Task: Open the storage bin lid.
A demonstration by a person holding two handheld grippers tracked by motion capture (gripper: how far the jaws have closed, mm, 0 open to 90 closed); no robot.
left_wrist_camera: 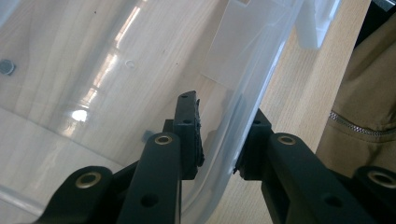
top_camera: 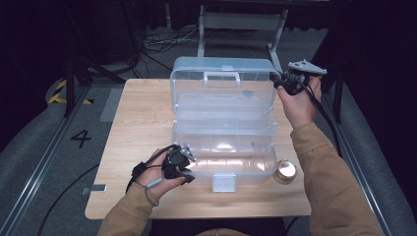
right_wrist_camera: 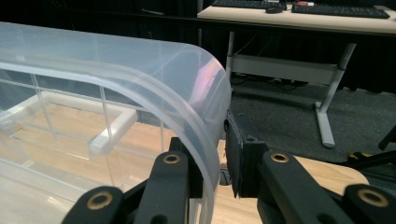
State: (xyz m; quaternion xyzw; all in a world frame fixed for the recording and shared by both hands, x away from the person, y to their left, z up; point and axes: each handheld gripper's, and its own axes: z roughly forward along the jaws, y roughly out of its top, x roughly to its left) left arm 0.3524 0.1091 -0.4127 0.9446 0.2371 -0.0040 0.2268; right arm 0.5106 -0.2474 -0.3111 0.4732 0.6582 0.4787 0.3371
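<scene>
Clear plastic makes up the box [top_camera: 223, 147], which sits in the middle of the table [top_camera: 133, 128] with its lid [top_camera: 222, 88] raised upright at the far side. The left gripper [top_camera: 186, 164] is at the box's near left corner, and the left gripper view shows one jaw inside and one outside the front wall [left_wrist_camera: 233, 135], apparently pinching it. The right gripper [top_camera: 280, 81] is at the lid's upper right corner; in the right gripper view its jaws straddle the curved lid edge [right_wrist_camera: 205, 116], the inner jaw against the plastic and a slight gap by the outer pad, so it looks like a light pinch rather than a firm one. A small brass-coloured round thing [top_camera: 285, 171] lies just right of the box's front, and a latch [top_camera: 223, 182] hangs at the front centre.

The work in hand looks like swinging the lid. To do it well, the left grip should keep the base pinned so it cannot slide. The right should follow the arc about the rear hinge, never pulling straight across, or the thin wall may twist or slip free.
</scene>
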